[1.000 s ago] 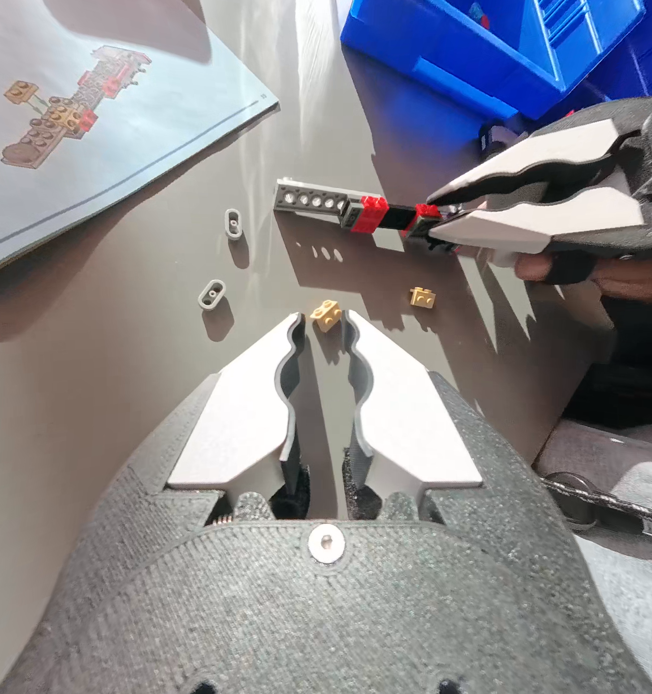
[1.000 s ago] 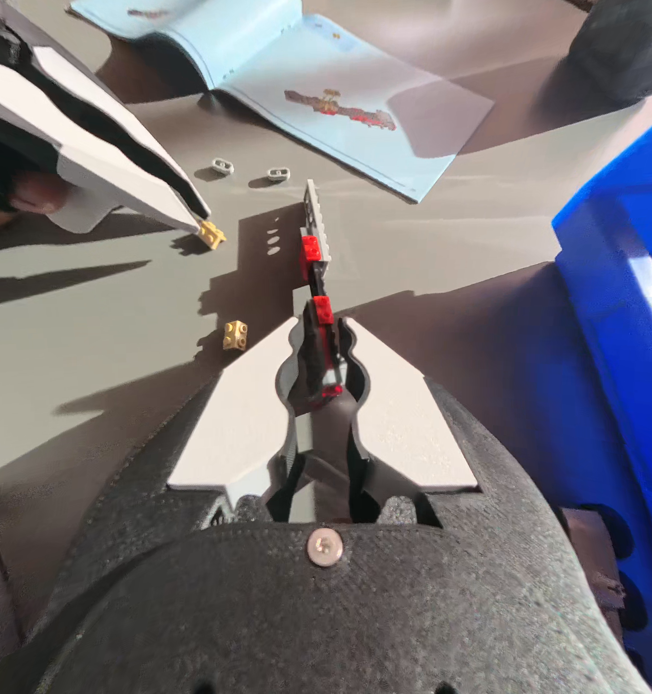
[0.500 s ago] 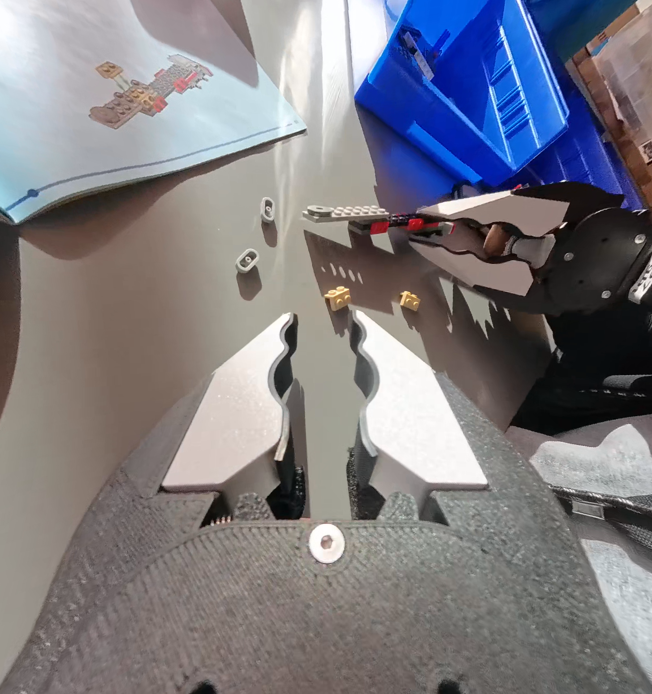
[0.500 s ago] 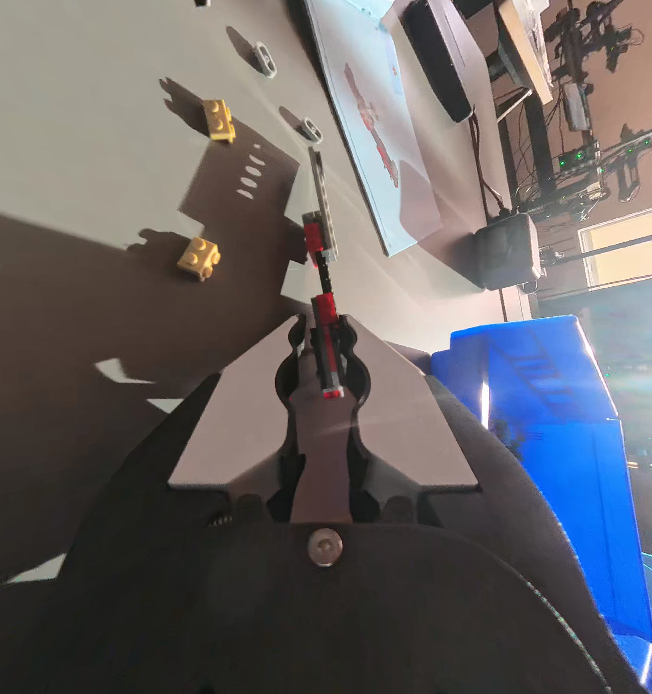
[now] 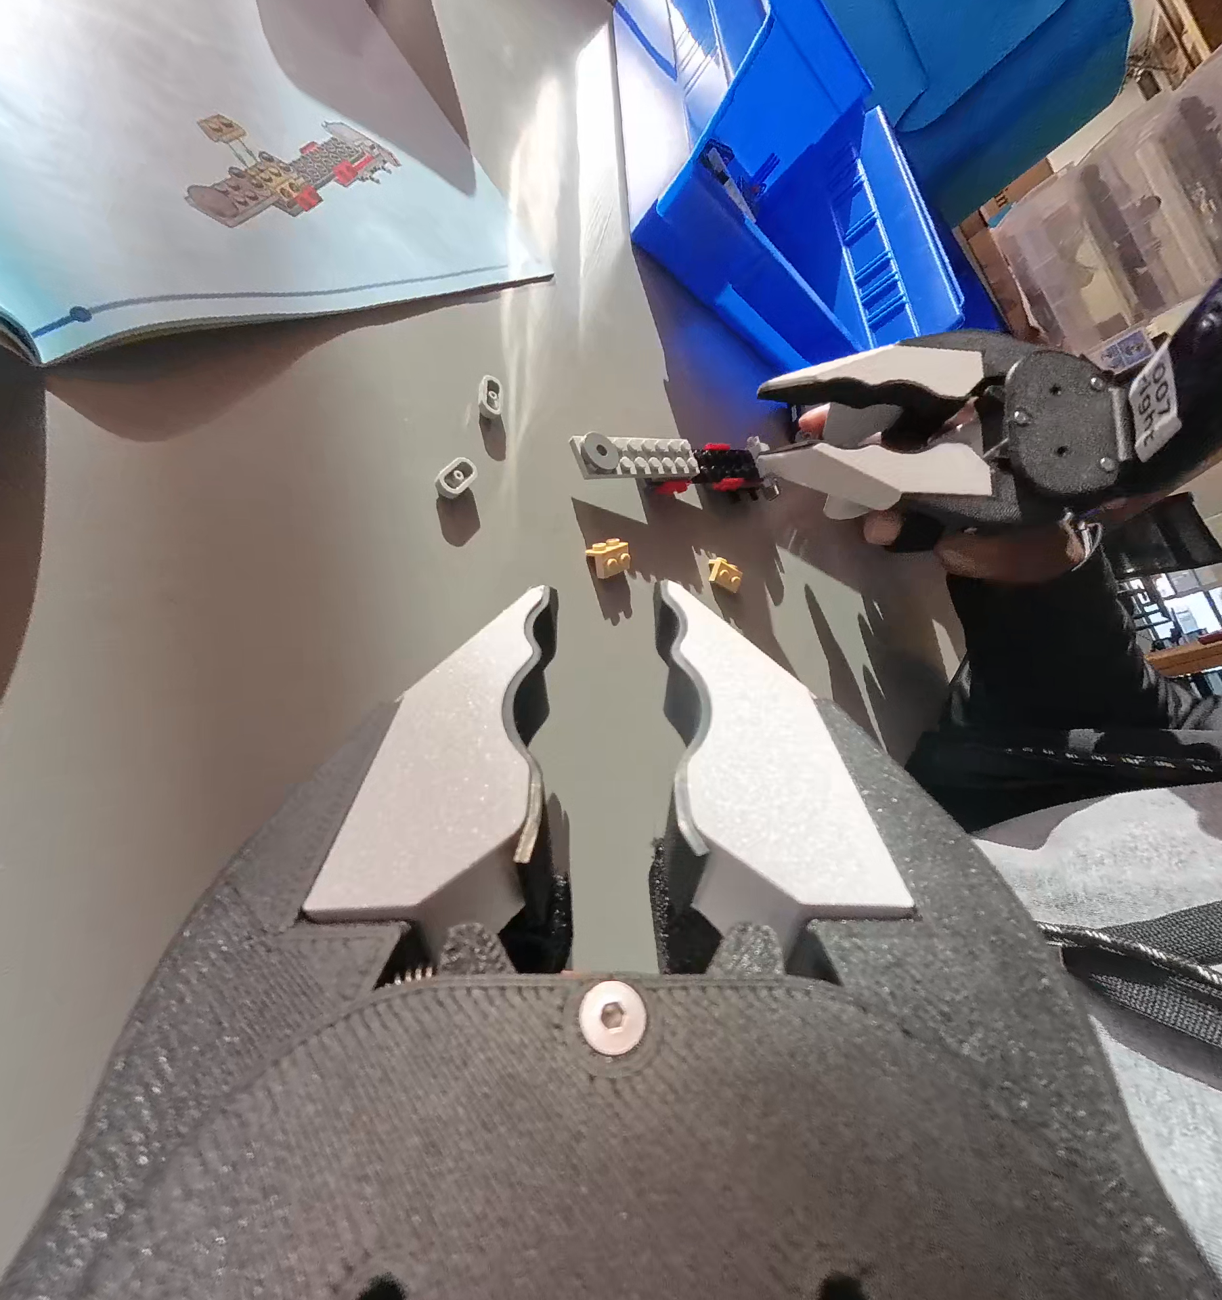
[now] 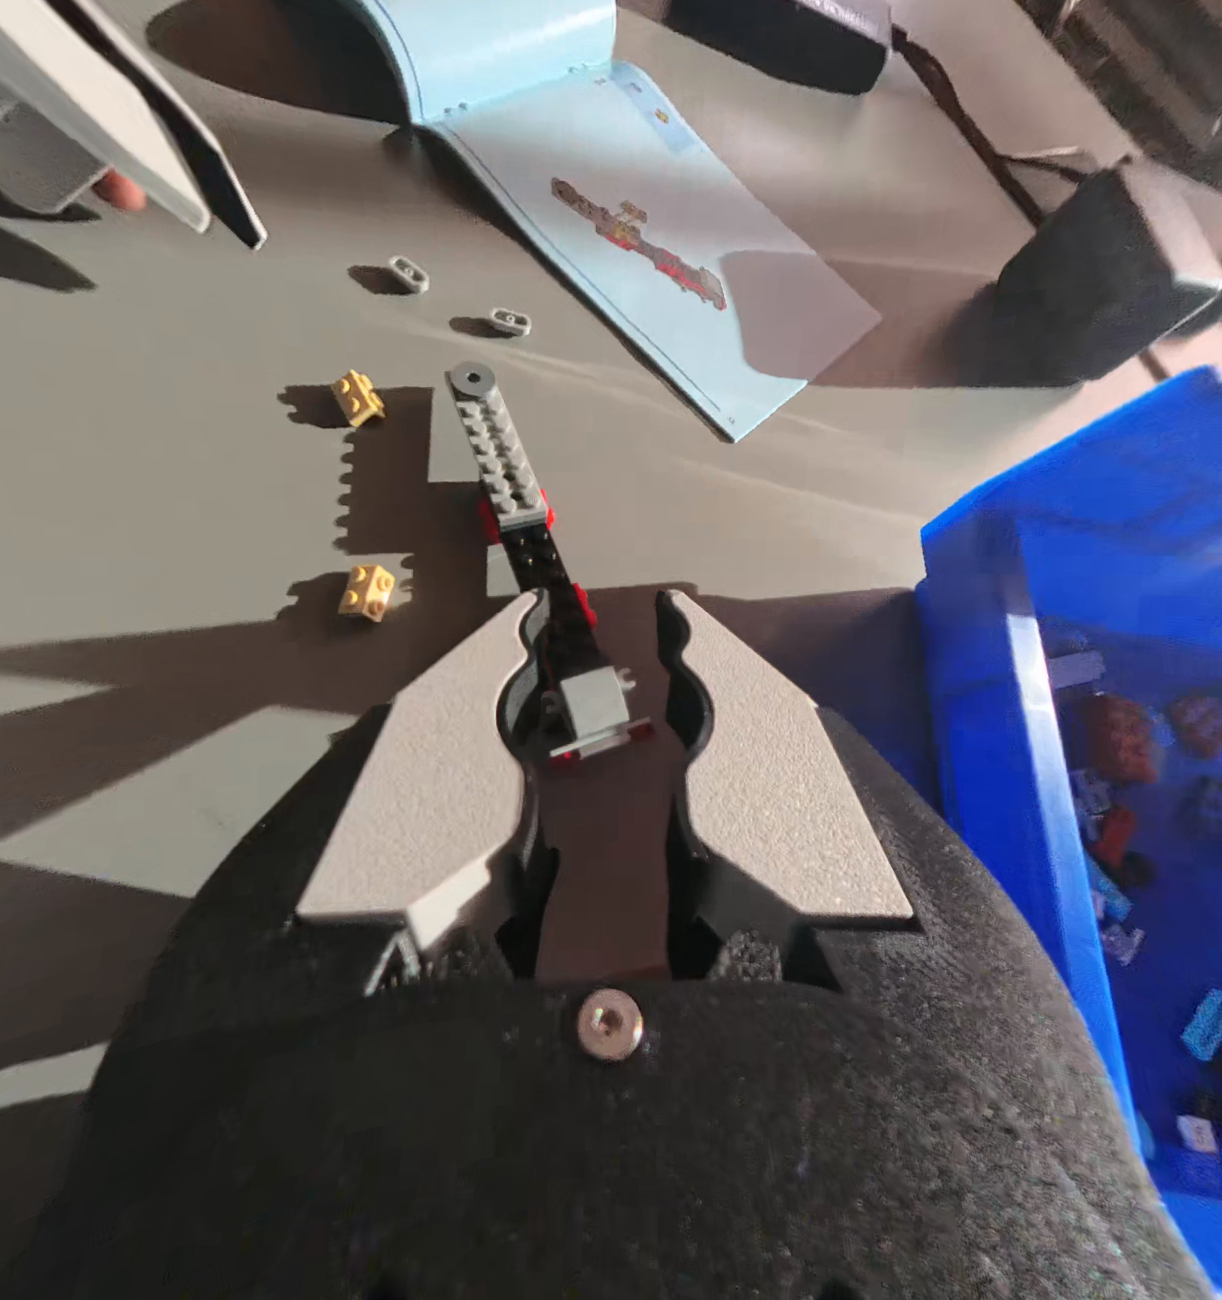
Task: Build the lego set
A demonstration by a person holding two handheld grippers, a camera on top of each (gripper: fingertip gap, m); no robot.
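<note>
A long lego assembly (image 6: 506, 468) of grey, black and red parts lies studs up; its near end sits between my right gripper's (image 6: 601, 598) open jaws, against the left finger. In the left wrist view the assembly (image 5: 653, 461) meets the lower finger of the right gripper (image 5: 766, 424). Two tan bricks (image 5: 609, 558) (image 5: 725, 573) lie just beyond my left gripper (image 5: 604, 598), which is open and empty. They also show in the right wrist view (image 6: 358, 399) (image 6: 367, 593). Two small grey pieces (image 5: 490, 396) (image 5: 456, 477) lie farther left.
An open instruction booklet (image 5: 242, 211) lies at the far left of the grey table (image 5: 207, 633). A blue bin (image 6: 1086, 633) with several loose parts stands right of the right gripper. A black box (image 6: 1121, 281) sits behind the booklet. My left gripper (image 6: 231, 232) shows at upper left. The tips of one gripper are about 15 cm away from the tips of the other.
My right gripper has opened its jaws and the assembly has turned from on edge to studs up. My left gripper has drawn back a little from the tan brick.
</note>
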